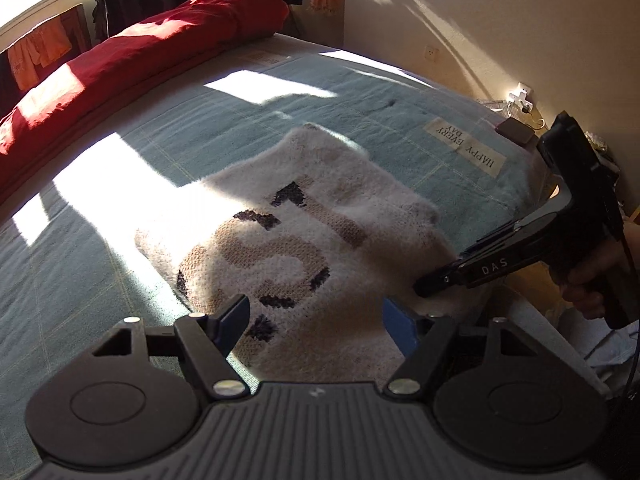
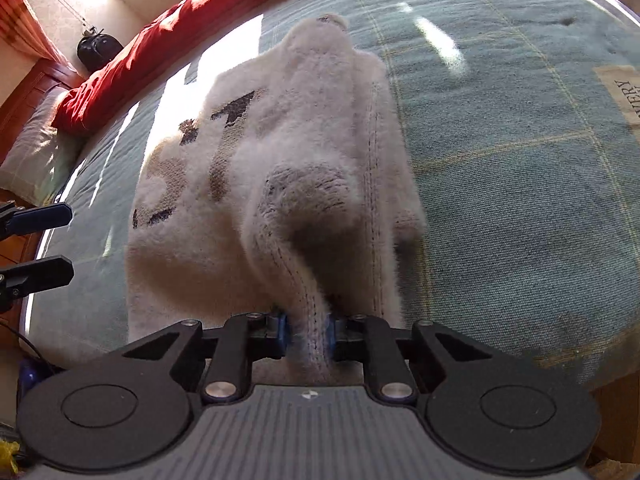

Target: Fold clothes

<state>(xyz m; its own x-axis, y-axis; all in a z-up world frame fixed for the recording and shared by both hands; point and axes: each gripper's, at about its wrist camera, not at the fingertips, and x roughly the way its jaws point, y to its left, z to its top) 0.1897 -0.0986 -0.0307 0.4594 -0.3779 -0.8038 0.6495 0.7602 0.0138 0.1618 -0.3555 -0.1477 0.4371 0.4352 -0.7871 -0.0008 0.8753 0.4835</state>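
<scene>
A fuzzy white sweater (image 1: 304, 232) with brown and black knitted lettering is lying on a teal bedspread (image 1: 120, 280), partly in a bright patch of sun, near the bed's front edge. The right gripper (image 2: 306, 334) is pinching a raised, stitched fold of the sweater's near edge; its blue pads (image 2: 282, 334) are pressing into the fabric on both sides, and the cloth is bunching upward from that clamp. In the left wrist view the same tool is coming in from the right, a hand (image 1: 592, 284) wrapping its grip. The left gripper (image 1: 316, 320) is hovering just above the sweater's near-left part, jaws spread wide, nothing between them. A long red bolster (image 1: 132, 52) is lying along the far side of the bed. A cloth label (image 1: 466, 146) reading HAPPY EVERY DAY is sitting on the bedspread, well apart from the sweater.
</scene>
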